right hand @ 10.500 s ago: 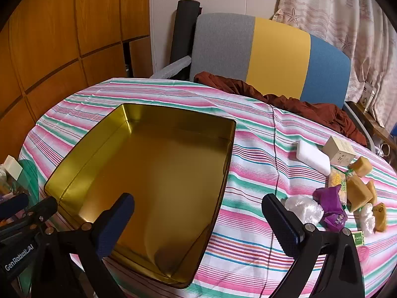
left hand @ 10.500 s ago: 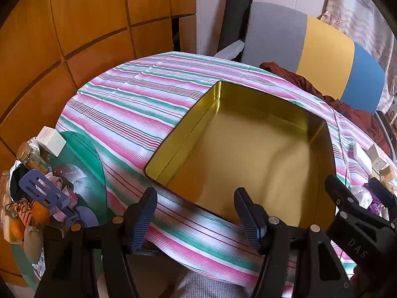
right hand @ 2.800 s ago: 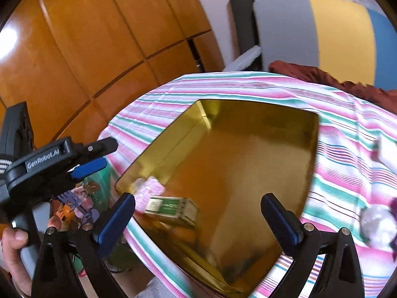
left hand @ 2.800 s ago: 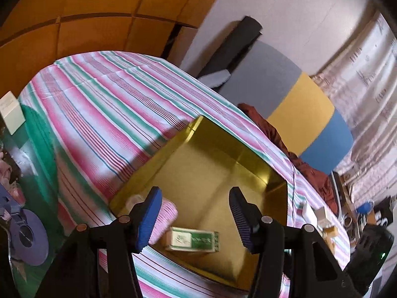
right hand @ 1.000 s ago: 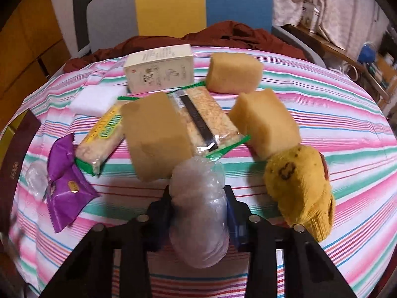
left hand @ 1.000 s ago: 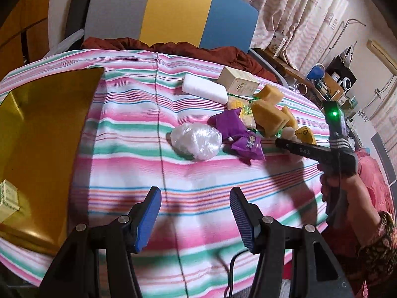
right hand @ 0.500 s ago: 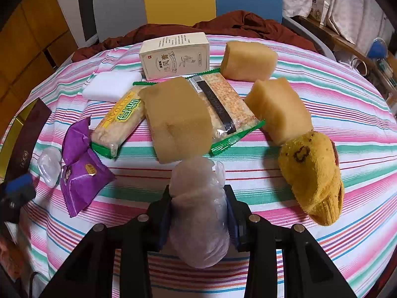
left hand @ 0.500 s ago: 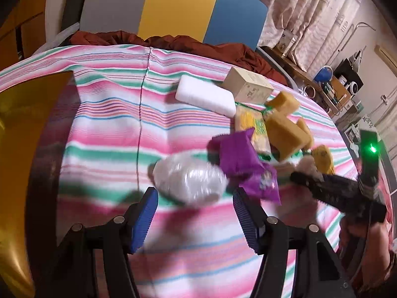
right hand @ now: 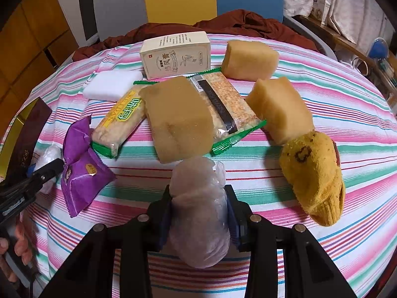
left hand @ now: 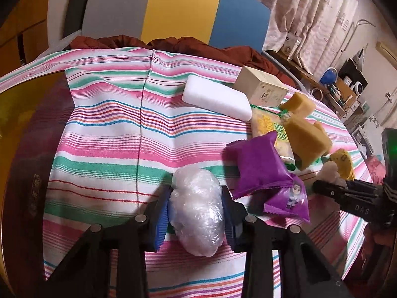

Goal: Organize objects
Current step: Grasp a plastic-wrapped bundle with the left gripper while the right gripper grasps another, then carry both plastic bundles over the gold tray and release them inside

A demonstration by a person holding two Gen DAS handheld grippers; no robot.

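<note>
Jaws on both sides are pinching soft plastic-wrapped bundles: the left gripper squeezes a clear wrapped bundle, the right gripper a cloudy plastic bundle. Each bundle sits low over the striped desk, on the near side of the purple snack packets; whether either is clear of the cloth I cannot tell. The gold tin lies well to the left of those packets, at the desk's edge. To do this step well, I would keep the squeeze gentle but steady, since the wrap looks slippery and squashy, raise each bundle straight up so it drags no packet along, then carry them over to the tin one after the other so the grippers do not collide.
</note>
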